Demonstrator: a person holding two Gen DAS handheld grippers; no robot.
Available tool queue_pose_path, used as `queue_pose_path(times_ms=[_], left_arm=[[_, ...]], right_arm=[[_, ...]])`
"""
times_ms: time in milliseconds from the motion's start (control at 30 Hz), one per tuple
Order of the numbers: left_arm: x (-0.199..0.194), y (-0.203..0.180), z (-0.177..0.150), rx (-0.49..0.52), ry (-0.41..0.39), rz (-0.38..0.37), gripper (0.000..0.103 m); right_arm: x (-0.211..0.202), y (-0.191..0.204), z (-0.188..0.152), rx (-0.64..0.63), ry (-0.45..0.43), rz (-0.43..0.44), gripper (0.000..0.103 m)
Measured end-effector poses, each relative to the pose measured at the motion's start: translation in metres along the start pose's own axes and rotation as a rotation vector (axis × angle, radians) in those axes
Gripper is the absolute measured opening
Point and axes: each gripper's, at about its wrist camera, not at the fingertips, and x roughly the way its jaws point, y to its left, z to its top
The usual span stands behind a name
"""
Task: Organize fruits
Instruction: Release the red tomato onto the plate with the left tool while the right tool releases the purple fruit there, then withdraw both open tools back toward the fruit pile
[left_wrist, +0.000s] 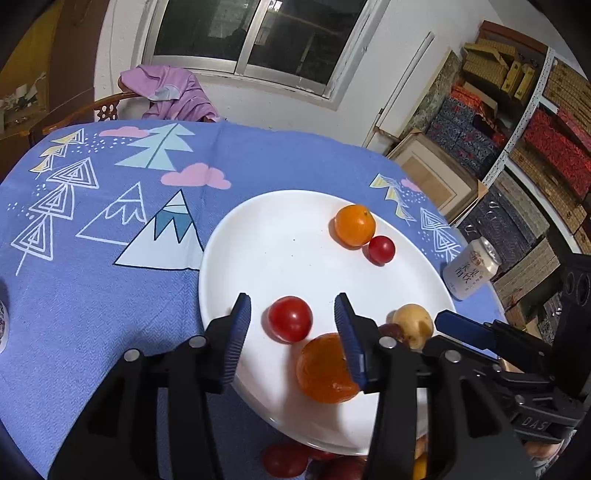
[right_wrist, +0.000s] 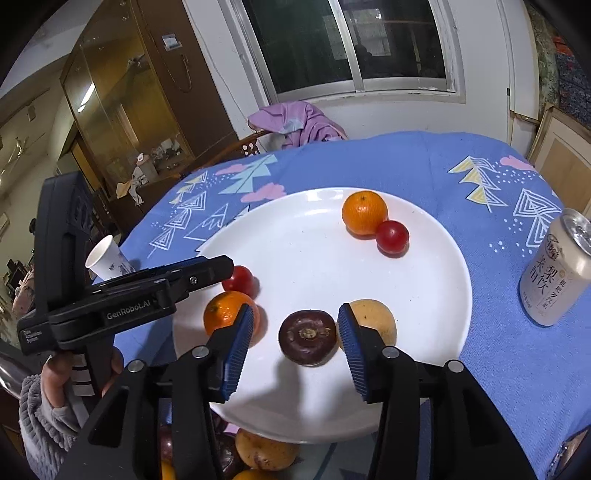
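left claw (left_wrist: 291, 330): I'm hanging it released around a red tomato (left_wrist: 290, 318), pads apart from it
right claw (right_wrist: 297, 341): gaping around the dark purple fruit (right_wrist: 307, 336)
plate (right_wrist: 314, 266): sitting on the blue-clothed surface (right_wrist: 424, 166), holding both

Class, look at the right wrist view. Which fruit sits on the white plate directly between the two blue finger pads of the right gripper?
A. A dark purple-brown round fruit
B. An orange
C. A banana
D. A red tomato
A: the dark purple-brown fruit lies on the white plate between the open jaws of the right gripper, untouched by either pad.
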Motion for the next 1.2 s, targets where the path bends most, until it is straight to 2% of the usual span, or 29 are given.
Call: queue_pose_path(times_ms=[100,167,267,400,500,667,833,1033,1133,1200], left_arm=[[-0.012,-0.006,0.000,0.018,-0.019,0.019,0.047],[-0.027,-0.011,-0.003,0.033,-0.035,0.037,0.051],[-0.049,-0.016,-0.015,0.063,-0.051,0.067,0.058],[-0.082,-0.012,-0.056,0.090,-0.051,0.087,0.065],[-0.104,-0.007,-0.096,0.117,-0.042,0.114,0.066],[-0.136,-0.004,-0.149,0.140,-0.067,0.148,0.080],[-0.132,0.001,-0.161,0.122,-0.041,0.145,0.082],[-0.109,-0.012,-0.162,0.221,0.011,0.194,0.082],[-0.103,-0.015,-0.163,0.257,0.004,0.254,0.093],[-0.100,-0.014,-0.161,0.262,0.007,0.267,0.098]], right_arm=[[-0.018,0.003,-0.001,0.005,-0.028,0.020,0.050],[-0.031,0.005,-0.006,0.004,-0.047,0.027,0.057],[-0.050,0.009,-0.021,-0.008,-0.066,0.032,0.059],[-0.078,0.011,-0.054,-0.001,-0.087,0.068,0.059],[-0.095,0.010,-0.086,0.004,-0.095,0.088,0.062],[-0.106,0.001,-0.126,0.063,-0.075,0.113,0.067],[-0.095,0.010,-0.143,0.042,-0.013,0.100,0.068],[-0.091,0.014,-0.146,0.021,0.002,0.079,0.071],[-0.091,0.014,-0.147,0.019,0.001,0.078,0.073],[-0.091,0.014,-0.146,0.017,0.002,0.072,0.076]])
